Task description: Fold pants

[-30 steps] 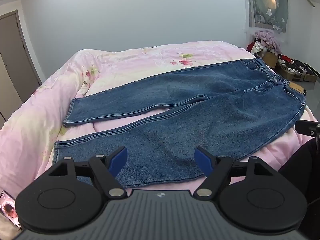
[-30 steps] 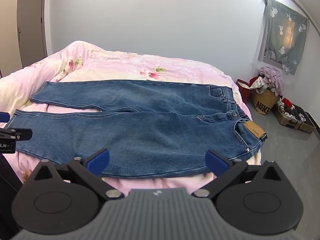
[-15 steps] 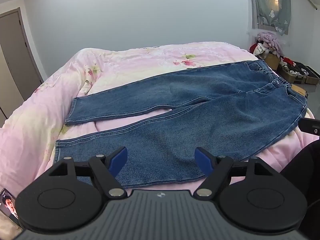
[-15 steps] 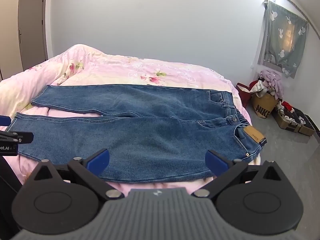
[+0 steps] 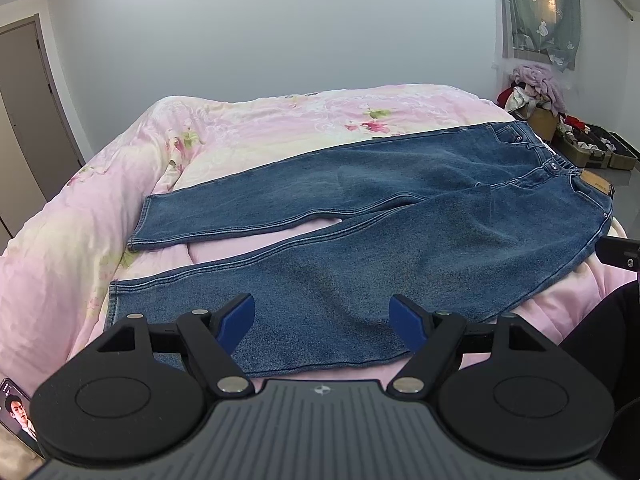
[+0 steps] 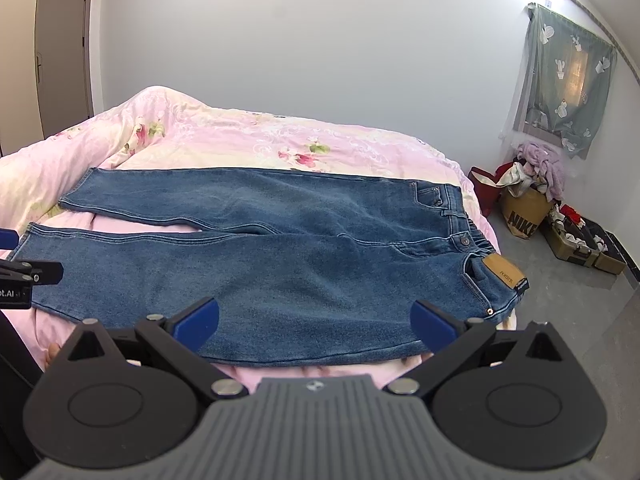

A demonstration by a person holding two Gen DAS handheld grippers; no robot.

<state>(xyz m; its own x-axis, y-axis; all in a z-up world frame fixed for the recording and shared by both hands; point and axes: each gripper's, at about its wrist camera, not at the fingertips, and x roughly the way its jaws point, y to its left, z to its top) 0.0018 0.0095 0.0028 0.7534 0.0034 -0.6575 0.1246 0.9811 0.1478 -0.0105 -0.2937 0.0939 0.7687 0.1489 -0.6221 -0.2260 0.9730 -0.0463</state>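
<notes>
Denim jeans [image 6: 280,264] lie flat across the pink floral duvet [image 5: 280,120], legs splayed, waistband by the right edge. Left gripper [image 5: 322,318] and right gripper [image 6: 314,318] hover, fingers apart, holding nothing. Risks — pinching duvet along with the hem, or uneven lift skewing the fold.

Each gripper, left [image 5: 322,316] and right [image 6: 314,318], has blue fingertip pads [image 5: 236,316], black linkage arms with silver screws, round black discs, a ribbed grey housing, possibly rubber.
</notes>
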